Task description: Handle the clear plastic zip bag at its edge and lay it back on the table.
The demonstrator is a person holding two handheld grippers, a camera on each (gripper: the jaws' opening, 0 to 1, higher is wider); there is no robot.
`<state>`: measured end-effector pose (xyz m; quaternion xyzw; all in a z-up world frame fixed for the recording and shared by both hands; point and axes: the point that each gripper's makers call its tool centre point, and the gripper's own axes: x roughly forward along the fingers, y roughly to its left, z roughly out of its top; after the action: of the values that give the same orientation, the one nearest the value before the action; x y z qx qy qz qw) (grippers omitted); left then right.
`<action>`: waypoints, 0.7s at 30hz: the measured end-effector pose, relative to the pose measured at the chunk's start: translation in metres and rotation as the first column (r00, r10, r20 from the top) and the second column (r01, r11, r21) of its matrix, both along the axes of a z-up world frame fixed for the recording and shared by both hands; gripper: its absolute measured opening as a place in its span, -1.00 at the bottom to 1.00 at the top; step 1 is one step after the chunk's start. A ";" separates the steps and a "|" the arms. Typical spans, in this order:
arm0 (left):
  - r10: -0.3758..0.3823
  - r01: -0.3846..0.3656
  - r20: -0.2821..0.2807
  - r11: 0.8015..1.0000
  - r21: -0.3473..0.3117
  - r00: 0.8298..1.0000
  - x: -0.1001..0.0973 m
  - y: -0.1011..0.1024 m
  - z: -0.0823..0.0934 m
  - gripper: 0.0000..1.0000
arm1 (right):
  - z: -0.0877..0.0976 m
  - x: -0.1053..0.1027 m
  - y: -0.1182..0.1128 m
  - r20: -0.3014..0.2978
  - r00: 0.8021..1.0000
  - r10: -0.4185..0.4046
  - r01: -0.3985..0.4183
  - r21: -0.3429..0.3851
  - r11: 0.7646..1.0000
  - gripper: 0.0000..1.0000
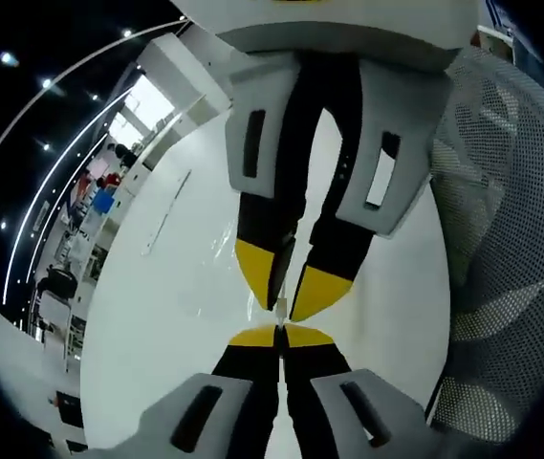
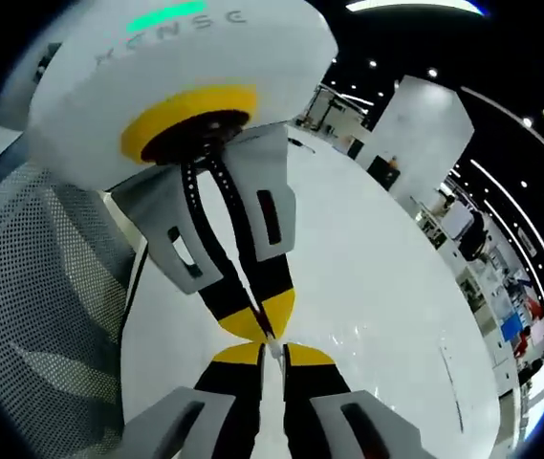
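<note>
Both grippers meet tip to tip over the white table [image 1: 157,316]. The left gripper [image 1: 279,335] and the right gripper [image 2: 270,355] each have their yellow tips closed together, pinching the edge of the clear plastic zip bag [image 1: 219,277] between them. The grip looks done; laying it down remains.

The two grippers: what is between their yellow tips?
In the left gripper view, the left gripper and right gripper meet tip to tip; a thin edge of the clear zip bag lies between them, over the white table.
</note>
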<state>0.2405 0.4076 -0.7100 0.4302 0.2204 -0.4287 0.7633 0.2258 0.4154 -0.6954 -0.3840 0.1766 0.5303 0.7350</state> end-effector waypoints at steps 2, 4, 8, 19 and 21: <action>-0.003 0.003 -0.002 1.000 0.001 1.000 0.000 0.000 -0.001 -1.00 | -0.002 -0.001 0.002 0.010 1.000 0.025 -0.025 -0.020 1.000 -0.96; -0.006 0.006 -0.006 1.000 0.003 1.000 -0.001 0.000 0.000 -1.00 | -0.002 -0.004 0.003 0.027 0.998 0.057 -0.056 -0.046 0.997 -0.97; -0.012 0.012 -0.016 1.000 0.005 1.000 -0.004 0.000 0.001 -1.00 | -0.005 -0.004 0.004 0.045 0.995 0.092 -0.088 -0.086 0.992 -0.99; -0.024 0.024 -0.017 1.000 0.016 1.000 -0.005 -0.001 0.000 -1.00 | -0.011 -0.003 0.002 0.054 0.995 0.081 -0.074 -0.110 0.991 -1.00; -0.025 0.026 -0.020 1.000 0.018 0.999 -0.007 -0.002 0.000 -1.00 | -0.012 -0.003 0.002 0.051 0.996 0.076 -0.071 -0.107 0.992 -1.00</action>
<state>0.2332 0.4059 -0.7095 0.4358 0.2264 -0.4405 0.7515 0.2230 0.4173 -0.7072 -0.4427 0.1696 0.5362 0.6983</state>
